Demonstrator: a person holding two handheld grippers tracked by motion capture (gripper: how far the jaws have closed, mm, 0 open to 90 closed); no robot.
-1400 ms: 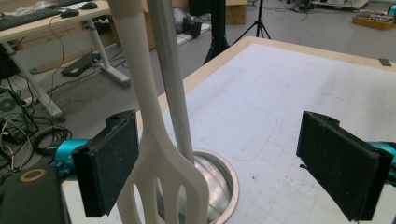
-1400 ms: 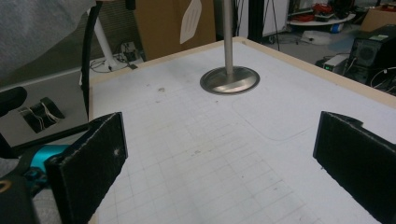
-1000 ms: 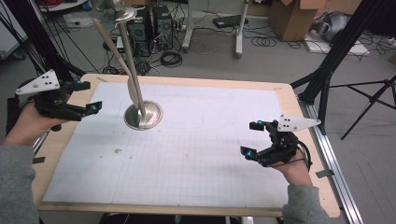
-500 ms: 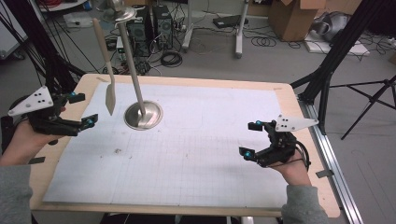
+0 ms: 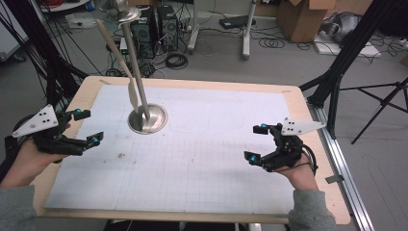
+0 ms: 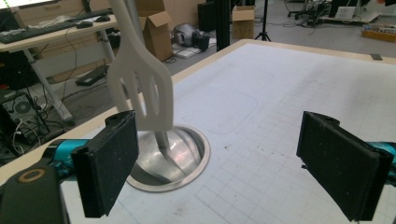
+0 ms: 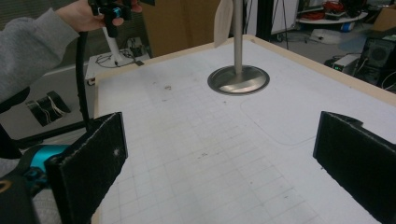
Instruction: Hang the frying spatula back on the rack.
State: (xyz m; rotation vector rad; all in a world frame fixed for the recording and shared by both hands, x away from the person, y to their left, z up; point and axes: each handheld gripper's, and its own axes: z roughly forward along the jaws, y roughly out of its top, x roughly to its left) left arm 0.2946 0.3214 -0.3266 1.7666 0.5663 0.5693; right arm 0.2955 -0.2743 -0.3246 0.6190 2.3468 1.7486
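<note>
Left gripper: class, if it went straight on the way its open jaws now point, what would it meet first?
Probably the slotted white spatula hanging beside the stand's pole, just above the round metal base. The left gripper is open, and the spatula sits left of centre, so it might instead pass it; depth is unclear.

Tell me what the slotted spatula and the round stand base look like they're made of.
The pale slotted spatula looks like matte plastic or nylon: uniform off-white, no shine. The round stand base looks like brushed or polished metal, probably steel: silvery, with streaked reflections across its dished surface.
</note>
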